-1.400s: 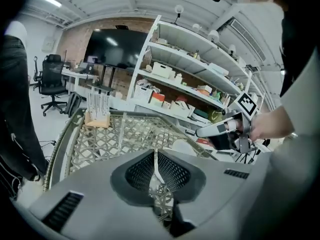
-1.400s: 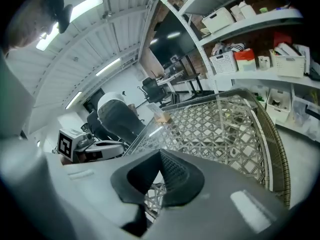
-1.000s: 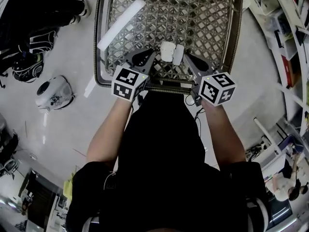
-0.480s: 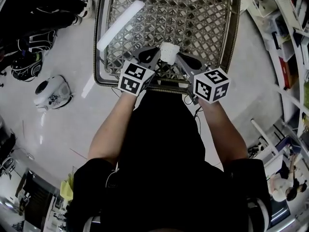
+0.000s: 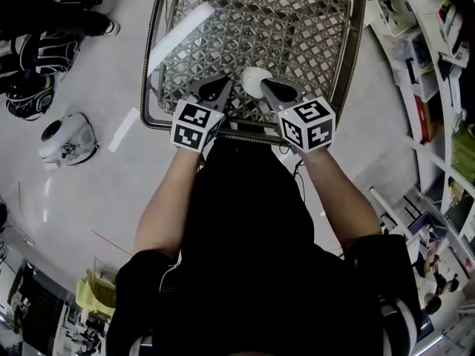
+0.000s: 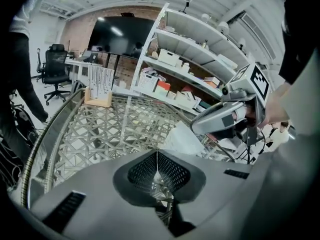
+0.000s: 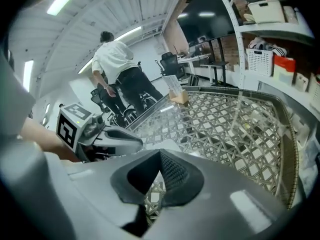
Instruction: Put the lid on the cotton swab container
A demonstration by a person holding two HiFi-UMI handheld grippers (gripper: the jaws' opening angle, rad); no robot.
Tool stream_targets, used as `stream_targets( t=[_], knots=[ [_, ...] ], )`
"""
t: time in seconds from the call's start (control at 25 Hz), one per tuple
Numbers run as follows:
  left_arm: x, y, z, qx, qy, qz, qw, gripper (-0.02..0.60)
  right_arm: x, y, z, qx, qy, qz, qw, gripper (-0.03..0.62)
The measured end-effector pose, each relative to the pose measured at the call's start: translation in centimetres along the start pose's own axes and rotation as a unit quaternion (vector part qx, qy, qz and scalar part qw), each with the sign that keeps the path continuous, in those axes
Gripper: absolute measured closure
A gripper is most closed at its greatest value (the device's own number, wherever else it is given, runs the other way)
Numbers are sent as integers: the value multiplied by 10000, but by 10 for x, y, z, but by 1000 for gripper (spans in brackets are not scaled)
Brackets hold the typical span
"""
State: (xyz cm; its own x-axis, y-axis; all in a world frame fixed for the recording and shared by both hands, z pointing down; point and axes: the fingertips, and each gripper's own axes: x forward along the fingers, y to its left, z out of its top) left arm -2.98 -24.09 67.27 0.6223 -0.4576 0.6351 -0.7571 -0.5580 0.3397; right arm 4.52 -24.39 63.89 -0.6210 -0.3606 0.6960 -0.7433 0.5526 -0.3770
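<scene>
Jaws together on both: left gripper and right gripper flank the container.
Each gripper's jaws are pressed together with nothing between them. The container (white, seemingly capped) stands on the mesh table between the two tips: just ahead and to the right of the left gripper, just ahead and to the left of the right gripper, whose tip is against it or nearly so. A wooden box sits well ahead of both, at the far rim.
</scene>
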Motion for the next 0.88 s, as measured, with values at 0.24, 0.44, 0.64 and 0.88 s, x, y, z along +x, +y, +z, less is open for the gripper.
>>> stream_targets(
  t=[0.24,0.44,0.64,0.88],
  knots=[
    [-12,5,-5,-130,-132,32,9998,574,7,1,-3,-309,282,-145,9990,585],
    [-19,7,-10,-166,-150,67,9997,575,11,3,-4,-649,495,-290,9962,585],
    [-21,7,-8,-169,-161,88,9997,575,13,5,-5,-999,717,-461,9913,583],
    [-19,3,-1,-127,-240,79,9996,575,16,3,-7,-1234,952,-593,9860,583]
  ],
)
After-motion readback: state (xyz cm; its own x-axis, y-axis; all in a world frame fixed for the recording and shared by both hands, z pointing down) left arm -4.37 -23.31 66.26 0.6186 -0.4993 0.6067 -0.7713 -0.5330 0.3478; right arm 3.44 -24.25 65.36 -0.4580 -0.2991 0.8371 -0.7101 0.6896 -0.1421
